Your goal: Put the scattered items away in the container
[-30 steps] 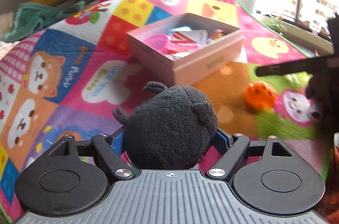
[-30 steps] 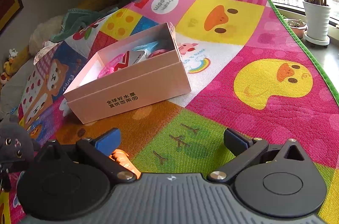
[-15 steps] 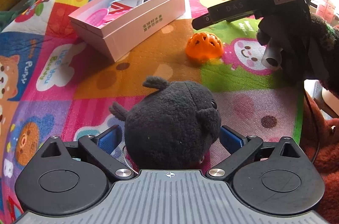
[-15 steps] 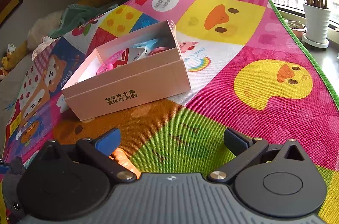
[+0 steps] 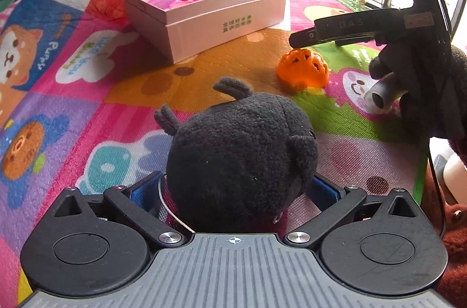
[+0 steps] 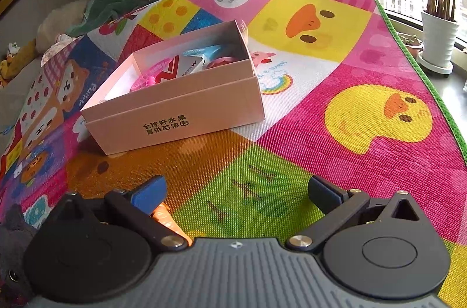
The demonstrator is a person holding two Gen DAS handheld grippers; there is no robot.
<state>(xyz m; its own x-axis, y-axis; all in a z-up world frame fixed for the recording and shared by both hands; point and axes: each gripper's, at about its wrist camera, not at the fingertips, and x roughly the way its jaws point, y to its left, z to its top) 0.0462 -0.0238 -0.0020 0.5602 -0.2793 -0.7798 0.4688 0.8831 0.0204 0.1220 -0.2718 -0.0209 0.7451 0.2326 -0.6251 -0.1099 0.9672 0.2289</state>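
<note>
My left gripper (image 5: 233,188) is shut on a black plush toy (image 5: 239,159), held above the play mat. A pink cardboard box (image 5: 224,25) lies ahead to the left and holds several items, among them a white card with red marks. An orange pumpkin toy (image 5: 303,67) lies on the mat right of the box. My right gripper (image 6: 236,191) is open and empty above the mat, with the pumpkin toy's edge (image 6: 166,217) just under its left finger. The box also shows in the right wrist view (image 6: 181,115). The right gripper shows in the left wrist view (image 5: 344,31), above the pumpkin toy.
The colourful play mat (image 6: 364,109) covers the floor. A green cloth (image 6: 108,7) and soft toys lie beyond its far left edge. A potted plant (image 6: 437,42) stands by the window at the right. A brown plush (image 5: 455,238) sits at the right edge.
My left gripper has swung and tilted with the plush in it, so the box and pumpkin sit more to the left and closer. The right gripper has barely moved.
</note>
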